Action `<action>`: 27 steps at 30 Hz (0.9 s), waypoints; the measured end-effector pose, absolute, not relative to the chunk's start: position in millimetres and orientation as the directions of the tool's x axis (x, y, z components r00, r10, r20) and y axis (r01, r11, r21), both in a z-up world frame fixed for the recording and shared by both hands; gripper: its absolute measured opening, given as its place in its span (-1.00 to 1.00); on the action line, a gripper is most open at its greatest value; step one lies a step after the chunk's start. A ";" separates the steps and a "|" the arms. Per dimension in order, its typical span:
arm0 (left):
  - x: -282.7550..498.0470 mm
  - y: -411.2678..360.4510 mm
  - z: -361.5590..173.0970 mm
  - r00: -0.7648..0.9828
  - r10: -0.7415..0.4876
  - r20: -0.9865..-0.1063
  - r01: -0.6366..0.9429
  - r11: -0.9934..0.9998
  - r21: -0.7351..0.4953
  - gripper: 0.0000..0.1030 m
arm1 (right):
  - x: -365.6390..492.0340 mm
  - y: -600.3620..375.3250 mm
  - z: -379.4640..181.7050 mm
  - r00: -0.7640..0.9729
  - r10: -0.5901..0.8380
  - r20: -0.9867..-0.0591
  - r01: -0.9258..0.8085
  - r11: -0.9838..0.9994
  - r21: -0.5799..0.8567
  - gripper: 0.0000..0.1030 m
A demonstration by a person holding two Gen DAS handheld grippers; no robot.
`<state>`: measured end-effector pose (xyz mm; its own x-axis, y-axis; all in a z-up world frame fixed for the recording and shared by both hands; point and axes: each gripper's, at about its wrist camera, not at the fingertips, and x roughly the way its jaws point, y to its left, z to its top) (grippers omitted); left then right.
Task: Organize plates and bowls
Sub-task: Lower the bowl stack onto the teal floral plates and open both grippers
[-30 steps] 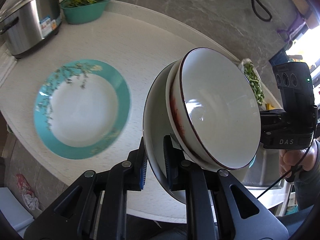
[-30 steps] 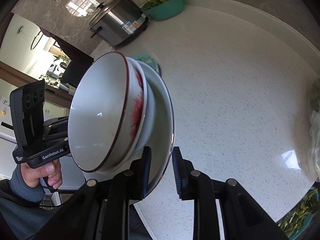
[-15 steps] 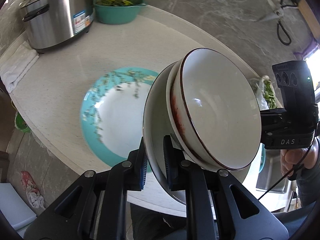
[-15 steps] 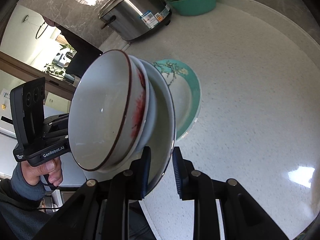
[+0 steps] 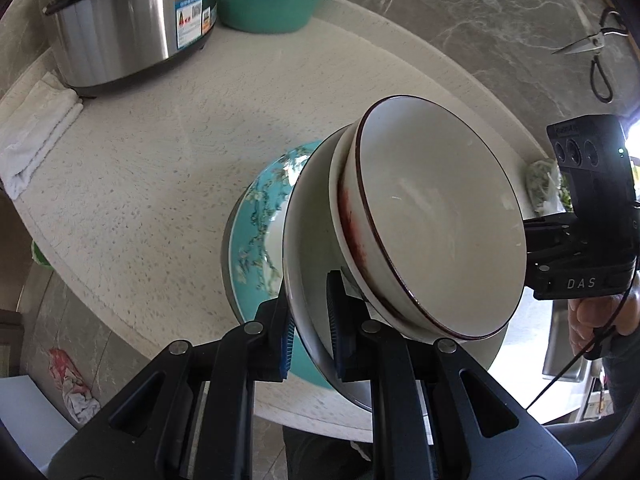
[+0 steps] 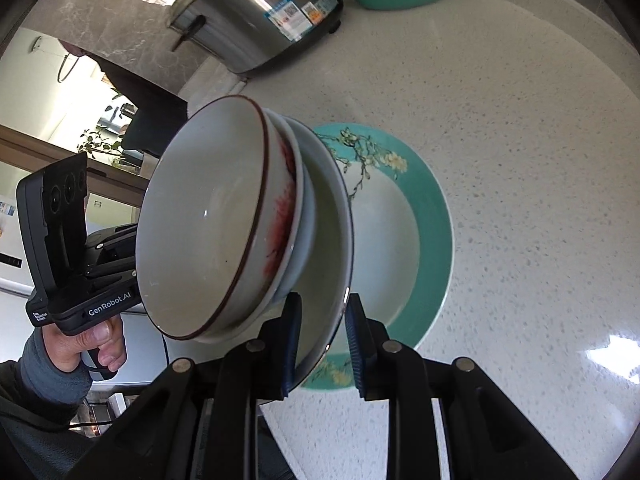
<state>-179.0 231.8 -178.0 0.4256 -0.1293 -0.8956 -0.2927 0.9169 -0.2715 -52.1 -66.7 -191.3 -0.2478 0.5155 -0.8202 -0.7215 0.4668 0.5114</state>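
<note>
Stacked glossy bowls [image 5: 440, 220] now over teal-rimmed plate [image 6: 432, 216], left gripper [image 5: 308, 320] and right gripper [image 6: 320, 340] each pinching bottom bowl's thin rim

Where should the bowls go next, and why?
Probably lower the stack a bit further onto the teal plate. Both the left hand-held gripper and the right hand-held gripper clamp the white plate carrying the bowls, hanging above the teal plate.

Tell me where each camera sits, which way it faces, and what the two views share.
Left wrist: on the left gripper, aimed steeply down; the other hand shows.
Right wrist: on the right gripper, aimed down; a hand and grey sleeve show.
Shared: the stack of bowls on a white plate pinched at opposite rims, above the teal plate, beside the steel pot.
</note>
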 end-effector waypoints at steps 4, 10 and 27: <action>-176.5 232.9 -188.8 0.412 -0.136 -0.901 -0.287 0.919 -0.270 -0.76 | -49.7 -65.4 -204.2 -0.254 0.505 -0.825 -0.705 0.487 0.515 -0.51; -170.7 234.9 -201.4 0.409 -0.152 -0.900 -0.283 0.916 -0.284 -0.76 | -48.3 -67.6 -213.6 -0.249 0.492 -0.834 -0.696 0.508 0.508 -0.52; -160.2 232.4 -215.2 0.418 -0.162 -0.894 -0.274 0.916 -0.294 -0.74 | -38.9 -67.3 -216.8 -0.224 0.502 -0.835 -0.694 0.520 0.498 -0.48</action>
